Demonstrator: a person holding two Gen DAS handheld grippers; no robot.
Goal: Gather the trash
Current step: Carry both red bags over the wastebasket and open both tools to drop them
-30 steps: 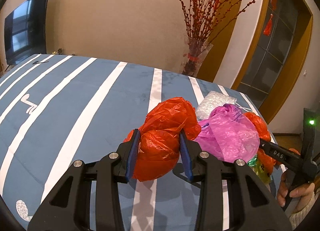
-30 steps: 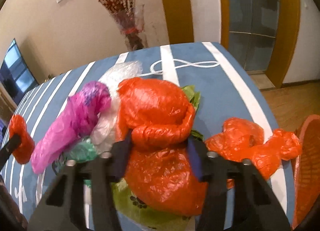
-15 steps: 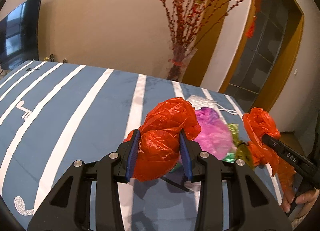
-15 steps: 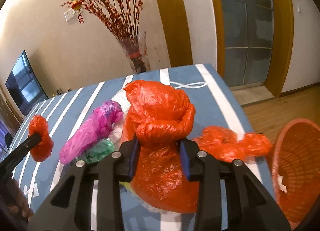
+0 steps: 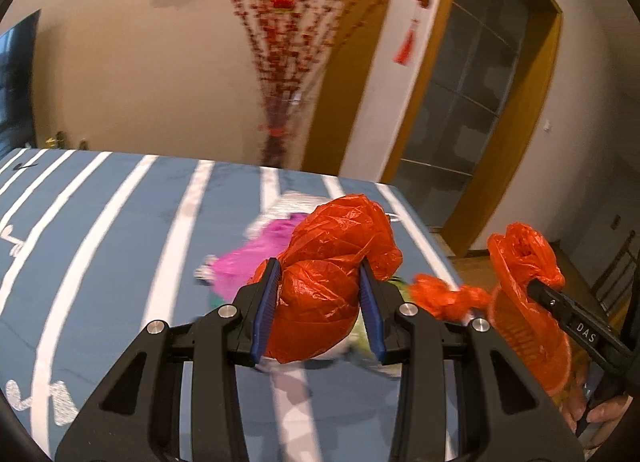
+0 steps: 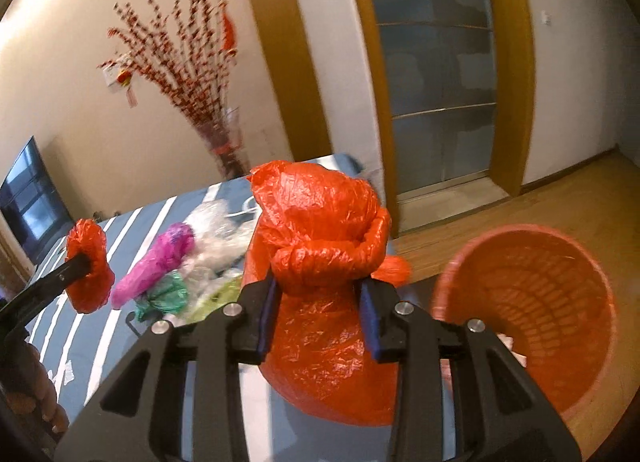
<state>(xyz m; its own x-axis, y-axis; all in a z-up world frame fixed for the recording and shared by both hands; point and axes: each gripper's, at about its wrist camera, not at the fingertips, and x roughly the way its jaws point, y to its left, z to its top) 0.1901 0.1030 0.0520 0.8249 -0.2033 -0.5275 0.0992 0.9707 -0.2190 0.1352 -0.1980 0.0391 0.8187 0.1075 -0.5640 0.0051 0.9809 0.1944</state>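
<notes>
My left gripper is shut on a crumpled red plastic bag, held above the blue striped table. My right gripper is shut on a larger red plastic bag that hangs below the fingers, close to the left of the orange mesh basket on the floor. In the left wrist view the right gripper's bag hangs over the basket. A pink bag, a green bag, clear plastic and another red bag lie on the table.
A glass vase of red branches stands behind the table's far edge. A doorway with wooden frame and wood floor lie to the right. A TV hangs on the left wall.
Both grippers have lifted their red bags and swung right, toward the table's end. The orange basket has come fully into the right wrist view.
</notes>
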